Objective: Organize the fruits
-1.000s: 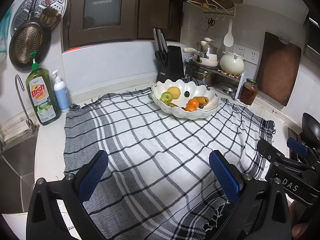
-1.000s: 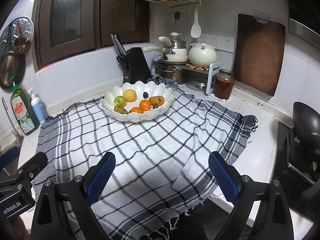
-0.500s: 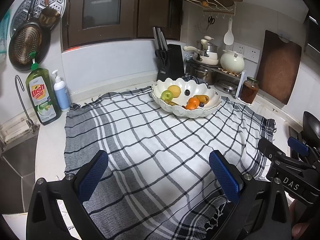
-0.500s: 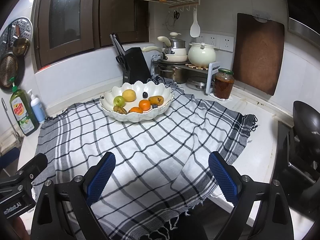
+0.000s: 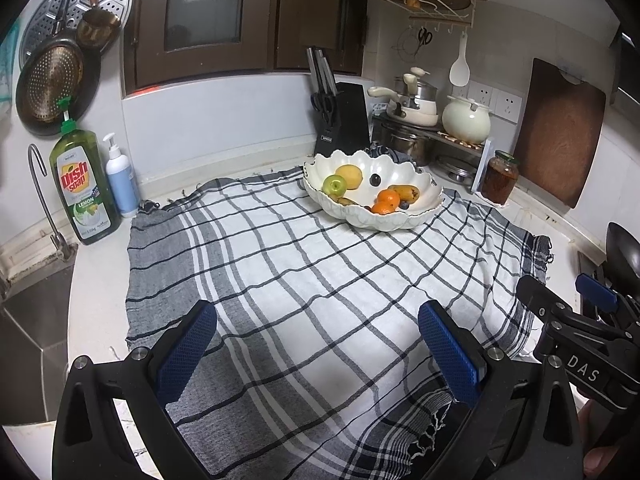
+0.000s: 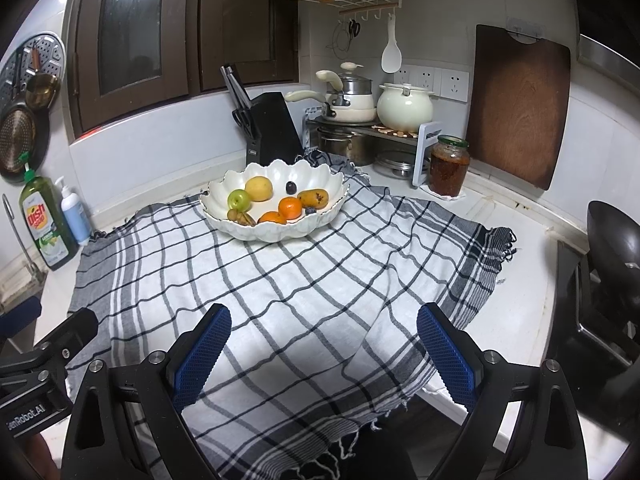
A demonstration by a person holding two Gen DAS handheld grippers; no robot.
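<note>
Every fruit in view sits in the white scalloped bowl (image 6: 276, 224) at the far side of the checked cloth (image 6: 280, 300) on the tabletop: green apple (image 6: 239, 200), yellow fruit (image 6: 259, 188), two oranges (image 6: 290, 207), a dark plum (image 6: 291, 187). Nothing lies loose (so the sorting looks finished, or not begun). The left claw (image 5: 316, 344) and the right claw (image 6: 324, 344) are both spread and empty, well short of the bowl.

White bowl (image 6: 276, 232), green apple (image 6: 239, 199), orange tangerines (image 6: 290, 207), black-and-white checked cloth (image 6: 280, 280).

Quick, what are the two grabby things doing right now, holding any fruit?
Left hand-held gripper: open, holding nothing, above the checked cloth.
Right hand-held gripper: open, holding nothing.
The fruit is all in the white bowl.
</note>
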